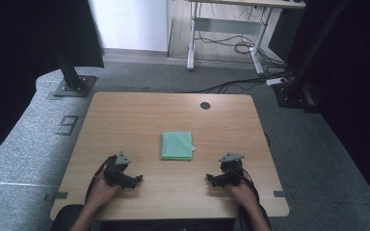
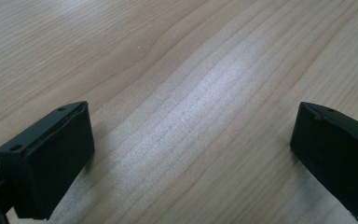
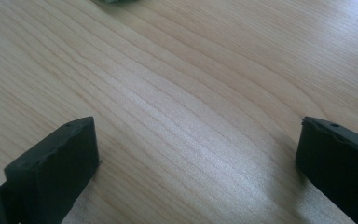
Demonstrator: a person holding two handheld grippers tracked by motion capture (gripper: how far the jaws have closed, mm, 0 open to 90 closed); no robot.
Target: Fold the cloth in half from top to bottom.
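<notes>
A light wooden table (image 1: 125, 115) with a round dark cable hole (image 1: 205, 105) near its far edge stands on grey carpet (image 1: 29, 139). Black curtains (image 1: 24, 43) hang at both sides, with black frame posts on floor plates (image 1: 74, 86) in front of them. Beyond the table, a white desk frame (image 1: 226, 29) stands over loose black cables (image 1: 236, 45) beside a pale wall panel (image 1: 130, 21).

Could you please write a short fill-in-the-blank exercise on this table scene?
1. The folded cloth on the wooden table is ____ in colour.
2. The cloth lies ____ the left gripper and the right gripper.
3. Both grippers' jaws stand ____, with nothing between them.

Missing words: green; between; open
</notes>
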